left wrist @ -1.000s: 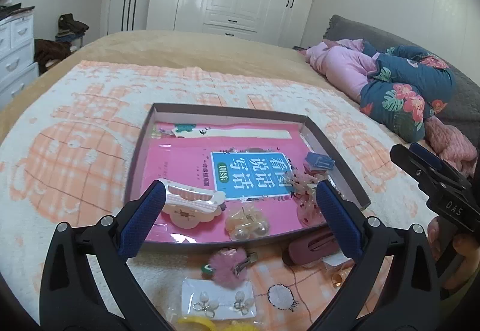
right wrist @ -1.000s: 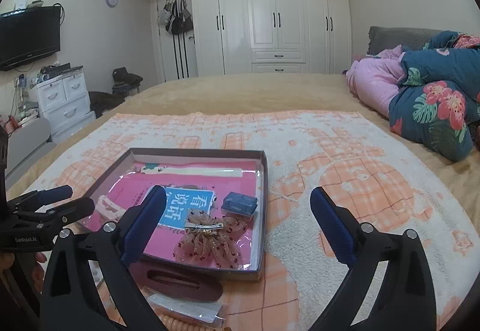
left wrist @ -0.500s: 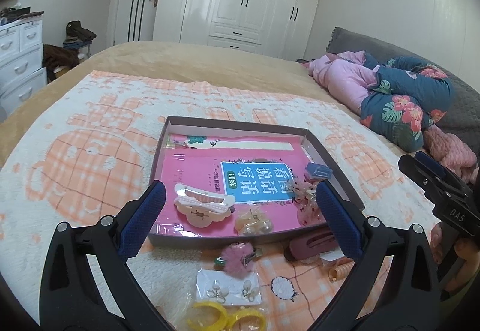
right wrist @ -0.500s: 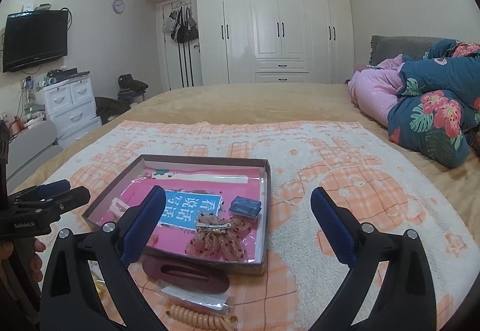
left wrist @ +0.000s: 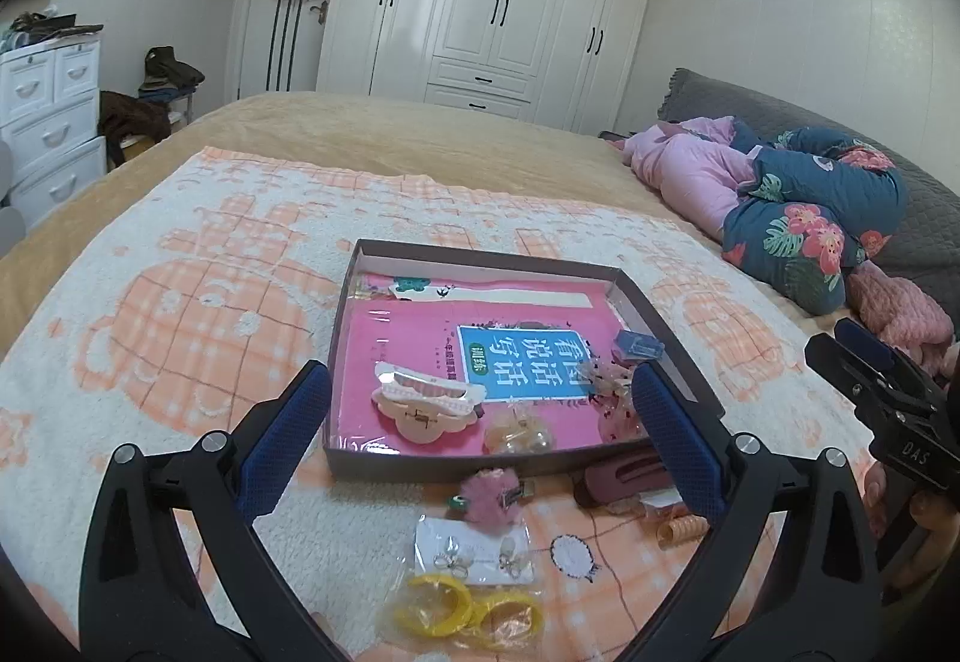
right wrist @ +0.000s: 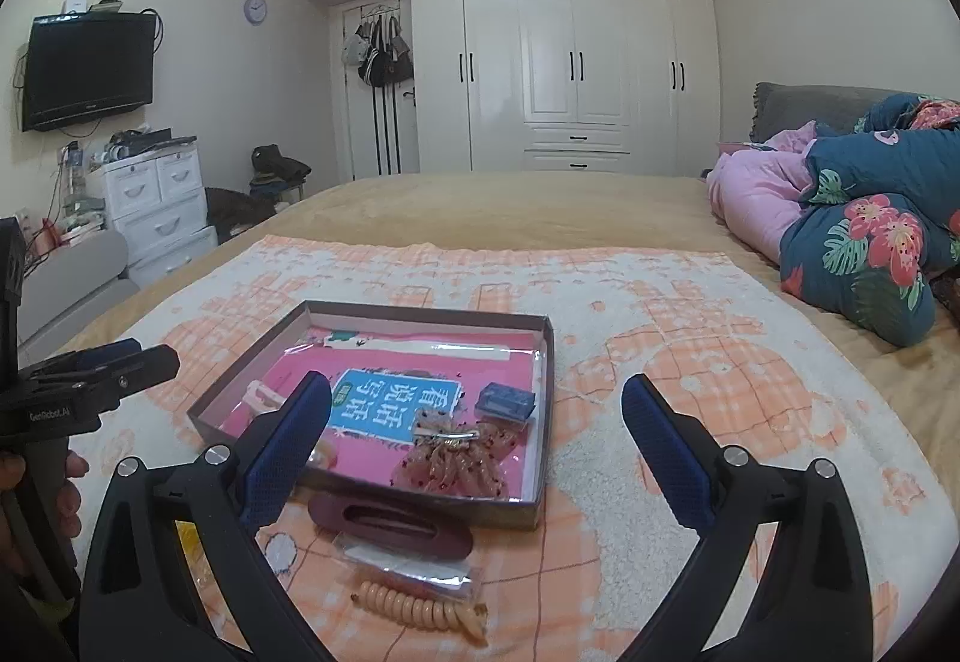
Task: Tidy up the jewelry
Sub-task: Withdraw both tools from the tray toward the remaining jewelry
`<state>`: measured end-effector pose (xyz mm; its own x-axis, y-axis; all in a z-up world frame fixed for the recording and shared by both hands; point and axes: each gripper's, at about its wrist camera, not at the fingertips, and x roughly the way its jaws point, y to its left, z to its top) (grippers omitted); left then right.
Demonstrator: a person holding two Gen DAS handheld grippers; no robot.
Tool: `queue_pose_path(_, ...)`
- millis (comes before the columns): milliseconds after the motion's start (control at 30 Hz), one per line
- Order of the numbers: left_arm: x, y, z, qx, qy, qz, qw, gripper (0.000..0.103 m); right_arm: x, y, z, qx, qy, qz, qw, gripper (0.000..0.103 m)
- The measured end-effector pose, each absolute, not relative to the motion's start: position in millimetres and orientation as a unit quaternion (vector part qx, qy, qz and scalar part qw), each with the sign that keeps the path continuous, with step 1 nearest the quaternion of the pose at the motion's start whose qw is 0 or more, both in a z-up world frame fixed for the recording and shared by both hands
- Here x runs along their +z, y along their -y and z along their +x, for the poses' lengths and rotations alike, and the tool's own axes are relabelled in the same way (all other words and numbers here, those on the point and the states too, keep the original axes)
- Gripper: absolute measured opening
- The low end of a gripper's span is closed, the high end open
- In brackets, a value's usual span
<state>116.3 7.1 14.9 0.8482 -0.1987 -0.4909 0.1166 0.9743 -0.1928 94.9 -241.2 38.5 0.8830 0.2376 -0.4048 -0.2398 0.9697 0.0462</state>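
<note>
A brown shallow box [left wrist: 480, 255] [right wrist: 543, 398] lies on the bed blanket with a pink book inside. In it are a cream claw clip [left wrist: 426, 401], a bagged pale item [left wrist: 521, 433], a pink beaded bow [right wrist: 459, 458] and a small blue box [right wrist: 505, 401]. In front of the box lie a pink fluffy clip [left wrist: 489, 494], bagged earrings [left wrist: 477, 551], yellow rings [left wrist: 465, 611], a maroon hair clip [right wrist: 390, 524] and an orange spiral tie [right wrist: 420, 608]. My left gripper [left wrist: 480, 410] and right gripper [right wrist: 477, 422] are both open, empty, above the near items.
A peach-and-white blanket [left wrist: 198, 302] covers the bed. Pink and floral bedding [right wrist: 852, 218] is piled at the right. White wardrobes [right wrist: 564, 62] stand behind, a drawer unit [right wrist: 156, 206] and a TV at the left.
Both grippers have pulled back and risen, so the box looks smaller and more of the loose items in front show. Both stay open.
</note>
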Motion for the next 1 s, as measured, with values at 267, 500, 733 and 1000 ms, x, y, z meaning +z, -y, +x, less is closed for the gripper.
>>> queue_pose_path(267,10.8,-12.0,107.7,-0.079,-0.262,-0.078,0.959,0.092,28.9,232.7,85.7,0.138,-0.220,-0.015,0.965,0.095)
queue_pose_path(500,3.9,-17.0,99.4,-0.072,-0.268,-0.075,0.958,0.092,16.0,221.1,77.5,0.151,-0.234,-0.027,0.960,0.095)
queue_pose_path(733,-4.6,-18.3,93.1,-0.068,-0.280,-0.067,0.955,0.092,6.2,212.4,73.9,0.162,-0.243,-0.044,0.956,0.095)
queue_pose_path(1000,-18.5,-17.1,89.3,-0.070,-0.302,-0.055,0.949,0.092,-6.7,203.9,70.1,0.172,-0.258,-0.059,0.949,0.095)
